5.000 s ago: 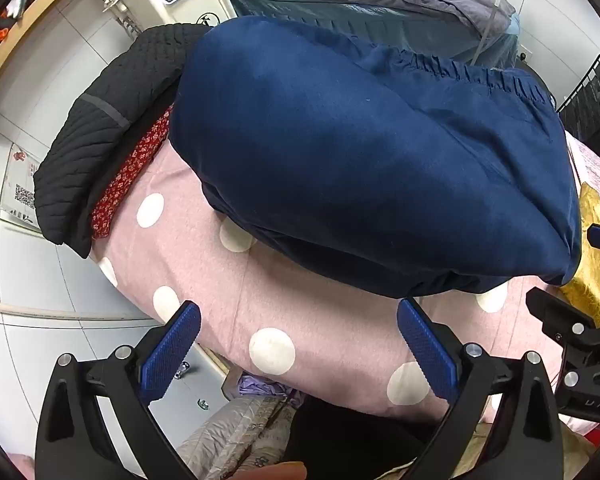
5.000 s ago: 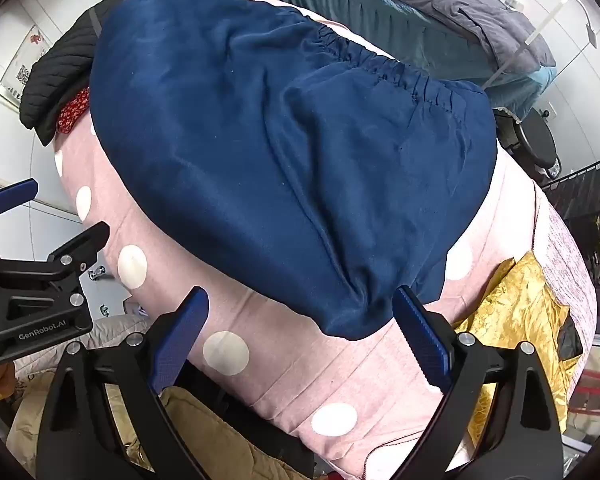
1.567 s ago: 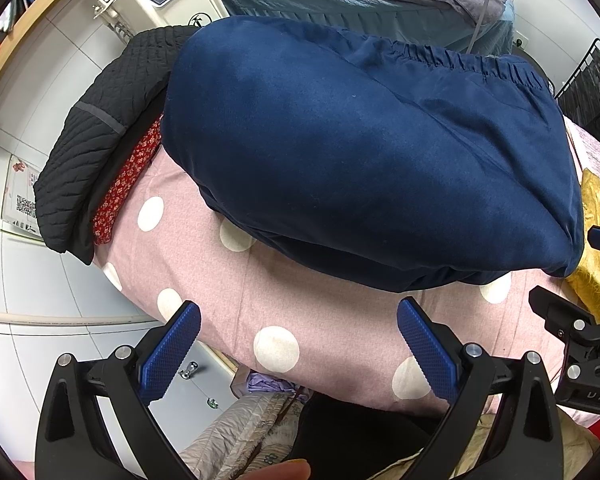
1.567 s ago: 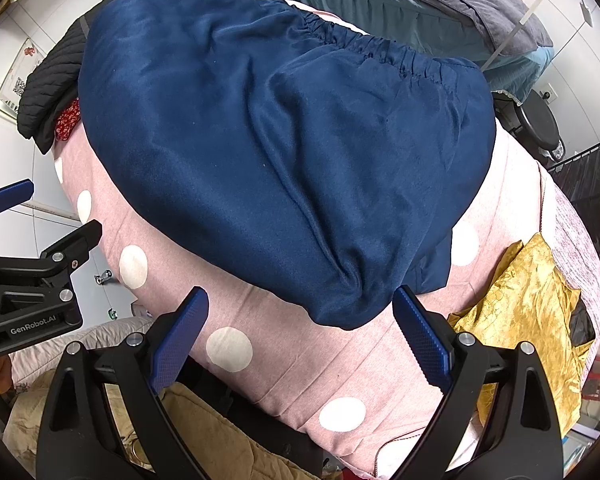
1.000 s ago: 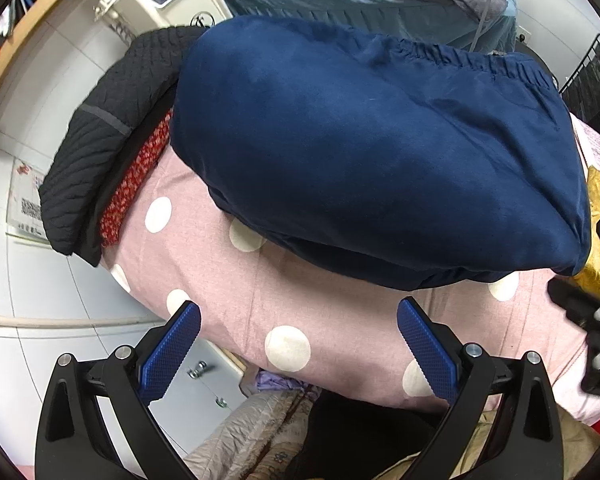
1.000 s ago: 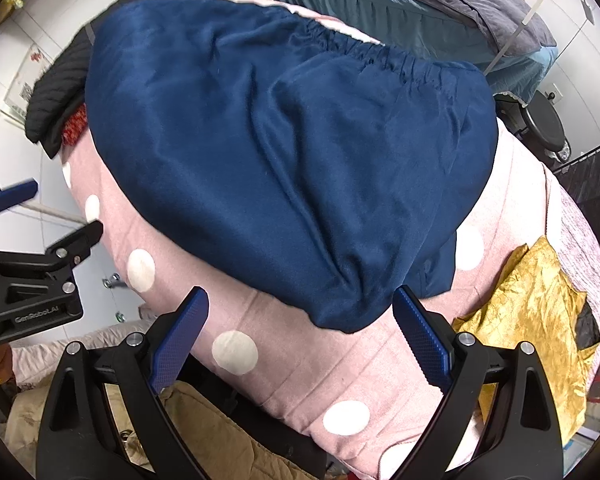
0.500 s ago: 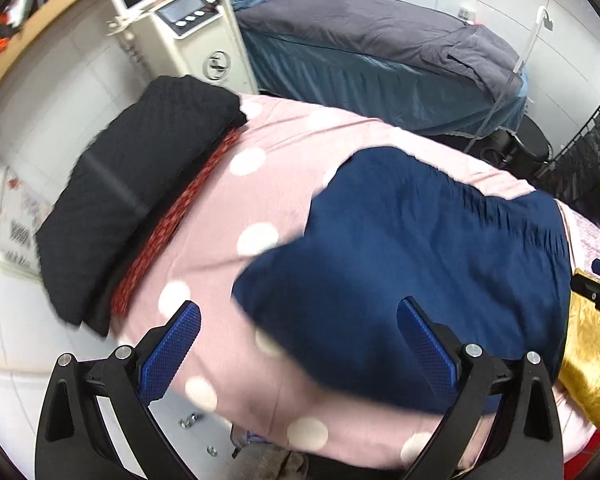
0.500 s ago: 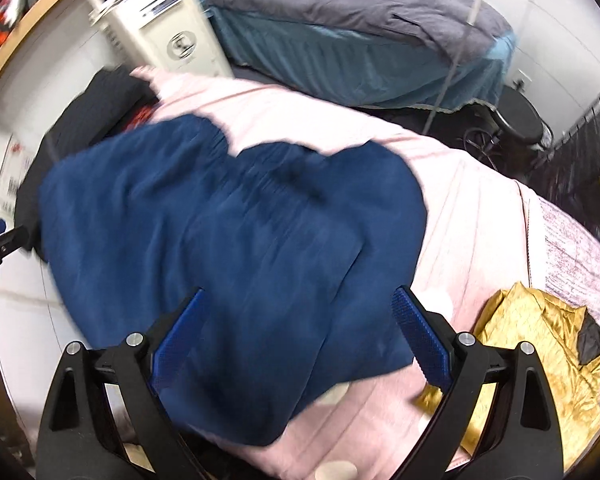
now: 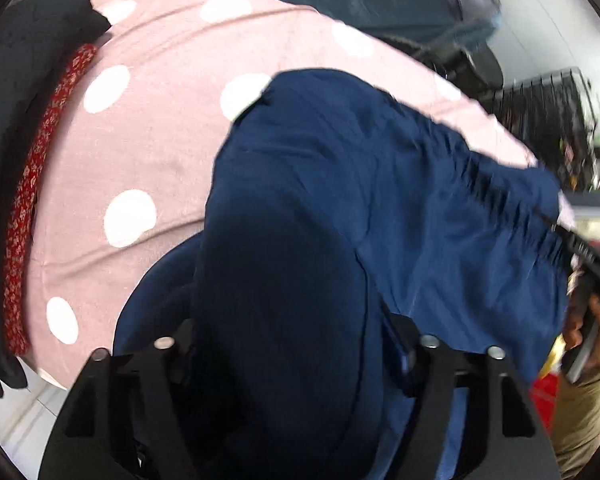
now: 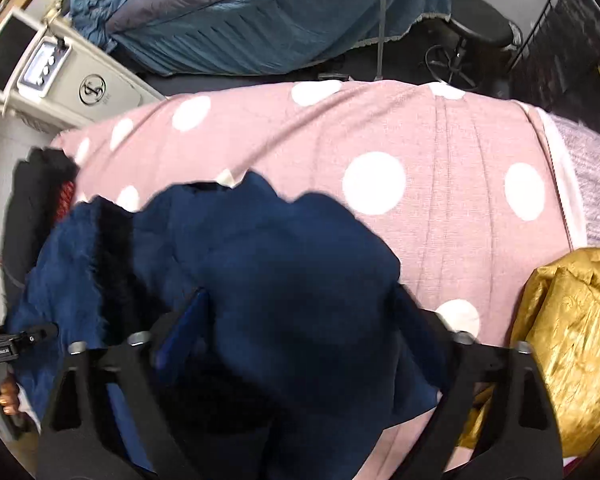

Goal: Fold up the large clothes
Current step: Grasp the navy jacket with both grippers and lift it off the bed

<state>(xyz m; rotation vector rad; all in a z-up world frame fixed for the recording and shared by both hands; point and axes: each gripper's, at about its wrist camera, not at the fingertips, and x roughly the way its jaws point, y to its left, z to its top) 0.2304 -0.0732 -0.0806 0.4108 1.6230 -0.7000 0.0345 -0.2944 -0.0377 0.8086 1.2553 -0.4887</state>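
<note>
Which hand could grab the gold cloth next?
Right, probably: the gold cloth lies beside the right gripper. But its jaws have just been closing on the blue cloth, so it must let go first.

Bedroom: made bed (image 10: 260,20), polka-dot bedspread (image 10: 420,140)

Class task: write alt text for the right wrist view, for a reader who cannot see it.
A navy blue garment bunches between the fingers of the right hand-held gripper, whose jaws have just been closing around it, above a pink bedspread with white polka dots. A crumpled gold garment lies at the right, and a bed with teal and grey bedding stands behind.
</note>
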